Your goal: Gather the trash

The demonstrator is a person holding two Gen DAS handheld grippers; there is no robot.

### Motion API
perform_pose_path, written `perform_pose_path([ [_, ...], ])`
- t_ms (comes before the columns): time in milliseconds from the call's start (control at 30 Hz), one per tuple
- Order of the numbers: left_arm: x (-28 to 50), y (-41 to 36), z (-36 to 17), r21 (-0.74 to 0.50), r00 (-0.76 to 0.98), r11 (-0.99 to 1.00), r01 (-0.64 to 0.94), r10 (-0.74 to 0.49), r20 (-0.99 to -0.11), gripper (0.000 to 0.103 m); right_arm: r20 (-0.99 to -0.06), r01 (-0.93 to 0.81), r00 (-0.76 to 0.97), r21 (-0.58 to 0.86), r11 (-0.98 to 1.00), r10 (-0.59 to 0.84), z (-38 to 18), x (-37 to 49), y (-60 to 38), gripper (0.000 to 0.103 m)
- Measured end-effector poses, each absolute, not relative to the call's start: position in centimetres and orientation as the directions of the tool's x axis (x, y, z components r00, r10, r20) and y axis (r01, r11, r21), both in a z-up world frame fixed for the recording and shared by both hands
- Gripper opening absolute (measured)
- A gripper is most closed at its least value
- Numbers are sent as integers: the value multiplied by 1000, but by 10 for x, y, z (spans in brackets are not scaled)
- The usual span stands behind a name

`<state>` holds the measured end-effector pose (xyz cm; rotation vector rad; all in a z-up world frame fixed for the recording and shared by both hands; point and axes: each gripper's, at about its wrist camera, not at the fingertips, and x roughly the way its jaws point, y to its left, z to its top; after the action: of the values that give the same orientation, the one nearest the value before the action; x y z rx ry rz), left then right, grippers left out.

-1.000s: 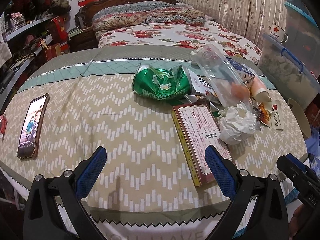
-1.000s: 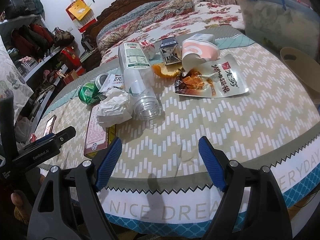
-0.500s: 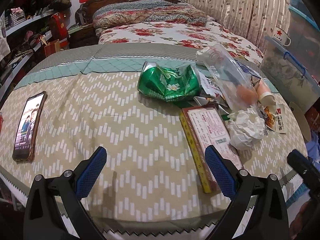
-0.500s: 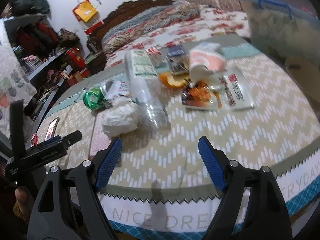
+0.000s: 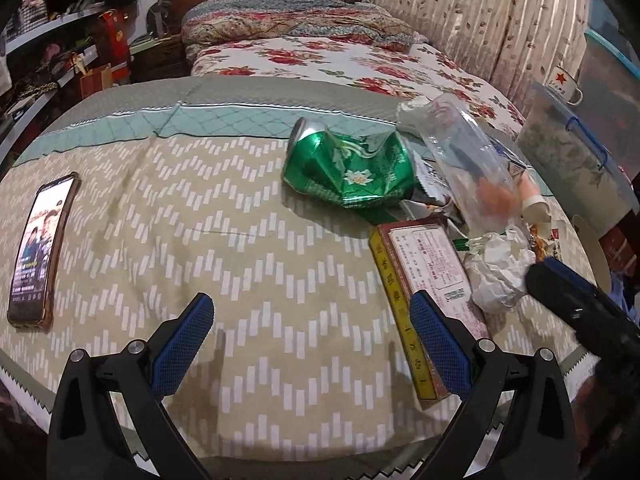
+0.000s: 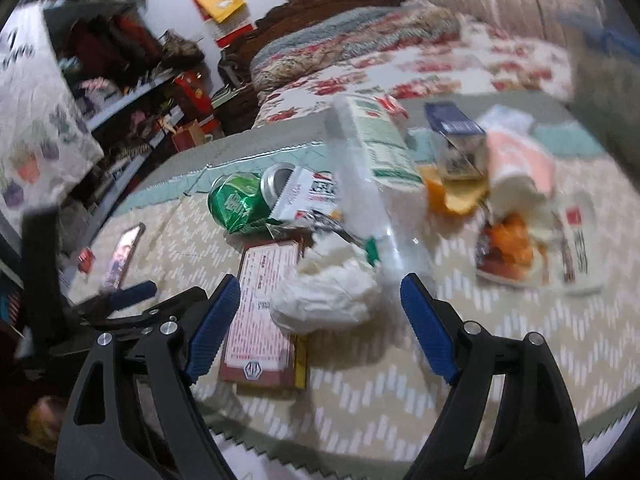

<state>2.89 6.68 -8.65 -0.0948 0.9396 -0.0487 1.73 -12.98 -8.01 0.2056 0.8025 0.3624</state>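
Trash lies on the zigzag-patterned table cover: a crushed green can (image 5: 348, 168) (image 6: 240, 204), a clear plastic bottle (image 5: 468, 160) (image 6: 372, 168) on its side, a crumpled white paper ball (image 5: 500, 276) (image 6: 328, 296) and a flat red-and-yellow box (image 5: 424, 264) (image 6: 264, 308). My left gripper (image 5: 310, 300) is open over bare cloth, its right finger beside the box. My right gripper (image 6: 320, 280) has its jaws opening; the paper ball sits just ahead between the fingertips, untouched by the pads. The right wrist view is blurred.
Farther right lie a snack wrapper (image 6: 532, 248) with orange scraps, a pink-and-white cup (image 6: 516, 164), a small blue carton (image 6: 456, 136) and orange peel (image 6: 440, 196). A phone (image 5: 38, 248) rests at the table's left. A lidded storage box (image 5: 576, 160) and a bed (image 5: 320, 52) stand behind.
My right gripper has swung left and closer, so the paper ball now lies between its fingertips. The left gripper has edged forward a little. No trash has shifted.
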Motion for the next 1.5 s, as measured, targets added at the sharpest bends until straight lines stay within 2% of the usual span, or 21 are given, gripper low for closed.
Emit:
perform_pose_path([
  [67, 30, 63, -85, -100, 588, 995, 16, -90, -804, 94, -662, -275, 656, 238, 932, 363, -81, 15, -118, 81],
  [133, 33, 57, -85, -92, 585, 995, 31, -93, -805, 93, -701, -298, 639, 152, 942, 316, -89, 18, -108, 58],
  [233, 38, 45, -85, -88, 570, 995, 57, -104, -815, 93, -714, -308, 609, 187, 933, 345, -93, 14, -119, 52],
  [400, 46, 15, -86, -80, 545, 990, 114, -130, -828, 94, -635, -289, 680, 227, 930, 366, -75, -17, -156, 52],
  [600, 60, -20, -116, -19, 463, 991, 131, -78, -883, 93, -574, -232, 755, 217, 948, 316, -63, -43, -194, 52],
  [667, 53, -22, -115, 6, 492, 989, 146, -68, -868, 77, -578, -214, 756, 225, 950, 307, -65, -43, -206, 52],
  [700, 49, -20, -111, 2, 499, 989, 147, -72, -864, 64, -578, -205, 757, 232, 951, 304, -67, -44, -211, 52],
  [833, 32, -8, -83, -18, 538, 990, 138, -90, -838, 60, -561, -146, 777, 278, 949, 284, -72, -44, -244, 52],
  [900, 20, -15, -59, 16, 594, 983, 182, -97, -798, 60, -556, -106, 786, 310, 945, 271, -77, -43, -270, 52],
  [967, 16, -33, -38, 8, 617, 968, 251, -154, -772, 60, -551, -70, 794, 335, 939, 256, -82, -41, -291, 52],
  [1067, 24, -92, -13, -11, 605, 904, 427, -294, -740, 60, -527, 12, 826, 369, 929, 198, -83, -41, -338, 52],
  [1200, 55, -211, -5, -57, 480, 741, 669, -488, -729, 61, -525, 175, 848, 403, 898, 70, -86, -41, -418, 52],
  [1333, 91, -340, -28, -62, 354, 605, 793, -542, -762, 61, -551, 316, 834, 419, 851, -38, -96, -35, -499, 53],
  [1467, 129, -435, -67, -138, 245, 577, 805, -535, -809, 61, -599, 407, 795, 413, 815, -93, -115, -26, -556, 54],
  [1500, 131, -445, -73, -141, 241, 582, 801, -529, -814, 62, -607, 416, 789, 412, 811, -96, -119, -26, -564, 57],
])
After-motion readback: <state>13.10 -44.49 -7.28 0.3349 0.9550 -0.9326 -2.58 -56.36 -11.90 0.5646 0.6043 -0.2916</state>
